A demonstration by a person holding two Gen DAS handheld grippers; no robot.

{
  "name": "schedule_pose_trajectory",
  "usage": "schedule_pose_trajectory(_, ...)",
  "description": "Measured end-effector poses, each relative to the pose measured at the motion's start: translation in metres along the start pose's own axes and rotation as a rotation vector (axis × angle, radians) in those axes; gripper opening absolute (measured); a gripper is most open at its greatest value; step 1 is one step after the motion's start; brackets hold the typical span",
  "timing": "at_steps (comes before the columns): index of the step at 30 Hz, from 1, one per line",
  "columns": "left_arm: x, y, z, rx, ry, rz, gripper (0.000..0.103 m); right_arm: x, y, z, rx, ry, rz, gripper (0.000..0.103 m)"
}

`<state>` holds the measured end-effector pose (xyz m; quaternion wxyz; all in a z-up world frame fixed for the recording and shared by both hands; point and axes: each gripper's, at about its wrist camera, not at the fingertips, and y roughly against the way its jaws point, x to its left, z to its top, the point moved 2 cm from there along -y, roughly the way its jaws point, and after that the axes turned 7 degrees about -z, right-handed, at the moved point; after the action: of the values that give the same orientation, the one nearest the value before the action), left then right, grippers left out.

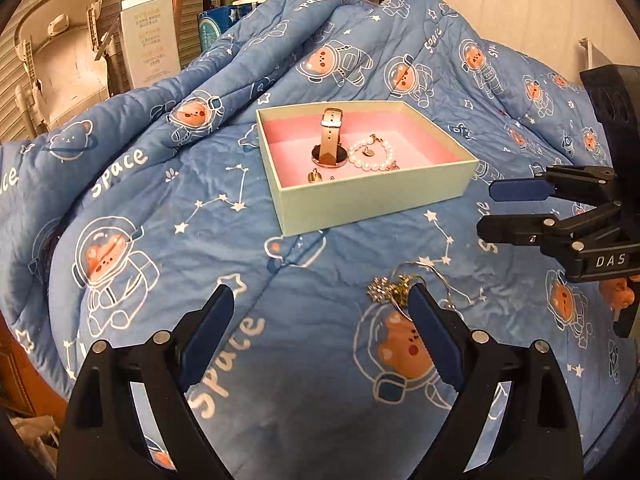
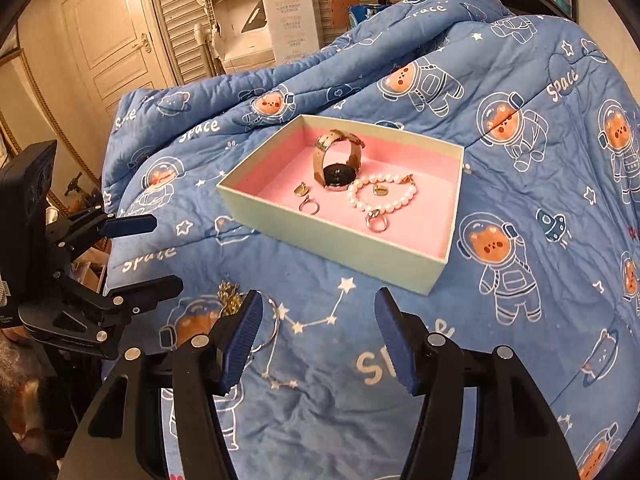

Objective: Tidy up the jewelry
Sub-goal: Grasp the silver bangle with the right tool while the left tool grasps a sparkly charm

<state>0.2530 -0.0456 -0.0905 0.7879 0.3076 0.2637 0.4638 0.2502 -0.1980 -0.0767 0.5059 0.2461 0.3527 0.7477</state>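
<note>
Blue astronaut-bear quilt [image 2: 520, 60] covers bed; jewelry box [image 2: 328, 236] mid-frame; white door [image 2: 116, 40] upper left. Left gripper [image 1: 322, 300], right gripper [image 2: 318, 302]: jaws spread, empty.

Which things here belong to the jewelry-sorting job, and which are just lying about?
Job:
- box
- watch
- pearl bracelet
- earrings
- bangle with charms, still outside on the quilt
- left claw and right claw, both open

Lying about:
- quilt
- white carton
- door
</note>
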Motion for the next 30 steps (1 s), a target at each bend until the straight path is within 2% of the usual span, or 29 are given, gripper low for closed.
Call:
schedule_pose_trajectory(5,-0.016,0.001,-0.018,0.012,-0.022,-0.01,0.088,0.012,-0.005,-0.023,0.024,-0.002,0.012,0.057)
schedule_pose_trajectory(14,-0.017,0.0,-0.043,0.02,0.037,-0.017,0.087,0.03,-0.012,-0.039,0.032,0.003,0.038,0.057)
schedule_pose_trajectory(25,-0.016,-0.001,-0.048,0.011,0.054,-0.012,0.069,0.048,-0.029,-0.022,0.018,0.029,0.061,0.029)
schedule_pose_trajectory(30,-0.013,-0.003,-0.047,0.014,0.058,-0.017,0.061,0.052,-0.039,-0.015,0.025,0.025,0.067,0.025)
